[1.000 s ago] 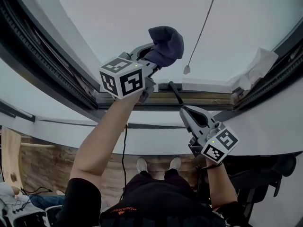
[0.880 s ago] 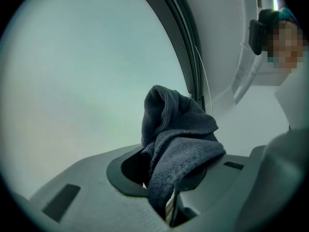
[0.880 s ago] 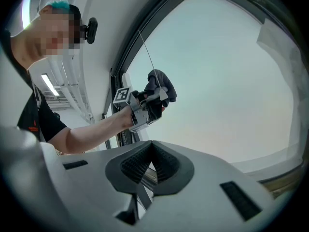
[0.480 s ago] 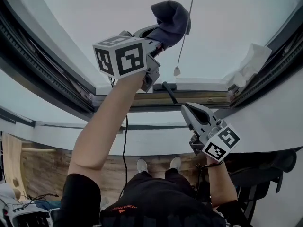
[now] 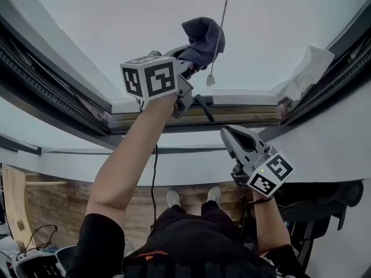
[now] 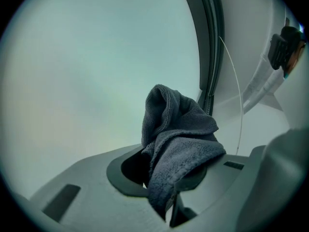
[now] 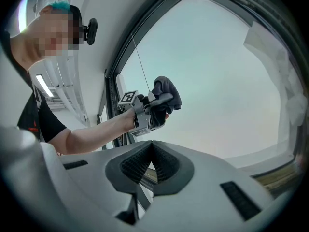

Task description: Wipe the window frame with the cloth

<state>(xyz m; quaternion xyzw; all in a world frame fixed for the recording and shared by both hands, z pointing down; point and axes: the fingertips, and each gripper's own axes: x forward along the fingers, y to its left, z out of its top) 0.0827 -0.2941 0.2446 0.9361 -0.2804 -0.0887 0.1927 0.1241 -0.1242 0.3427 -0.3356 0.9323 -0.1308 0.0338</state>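
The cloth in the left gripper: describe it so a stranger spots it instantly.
Find the pale window pane filling the top of the head view. In front of it, the left gripper is shut on a bunched dark blue-grey cloth. The other crumpled thing, a sheet at the frame's right corner, is white.

The left arm stretches out nearly straight. It carries the left gripper past the window frame's bottom rail, with its jaws clamped on the bunched cloth. The right gripper is held short of that rail, tips pointing toward it. Its jaws are pressed together with nothing between them, and the forearm is tucked close to the torso.
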